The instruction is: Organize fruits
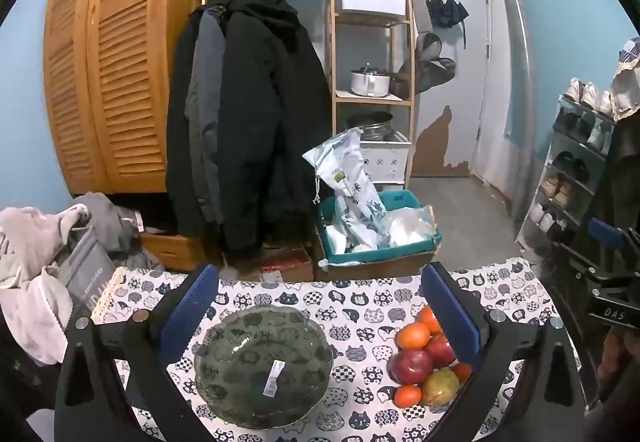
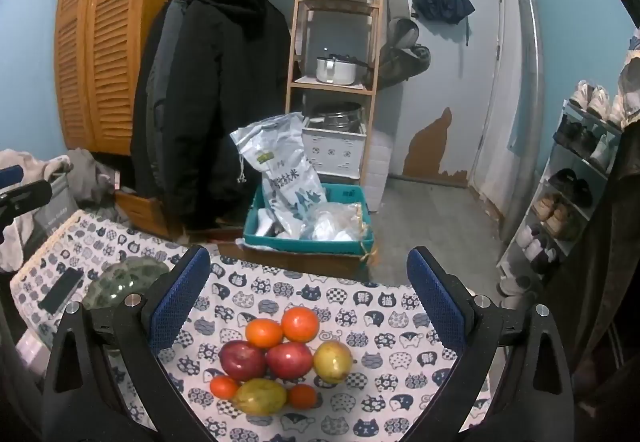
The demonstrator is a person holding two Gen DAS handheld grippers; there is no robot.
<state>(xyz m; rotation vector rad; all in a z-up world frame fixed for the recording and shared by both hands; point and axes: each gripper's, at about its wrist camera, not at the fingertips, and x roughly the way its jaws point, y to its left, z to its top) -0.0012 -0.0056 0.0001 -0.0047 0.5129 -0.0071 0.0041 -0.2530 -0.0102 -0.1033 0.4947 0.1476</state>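
Lying clustered on the cloth (image 2: 360, 326), the fruits (image 2: 280, 358) were red, orange and yellow-green. They sat below the wide-open, empty right gripper (image 2: 308, 302); the left gripper (image 1: 320, 312), equally open and empty, framed the bowl (image 1: 264, 366).

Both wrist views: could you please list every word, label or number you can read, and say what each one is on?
"DAS": on the black body of the other handheld tool, at the right edge of the left wrist view.
Rice bag: large printed characters, too blurred to read with confidence.
Sticker on the glass bowl: print too small to read.
Grey bag beside the clothes: white lettering, cut off and blurred.
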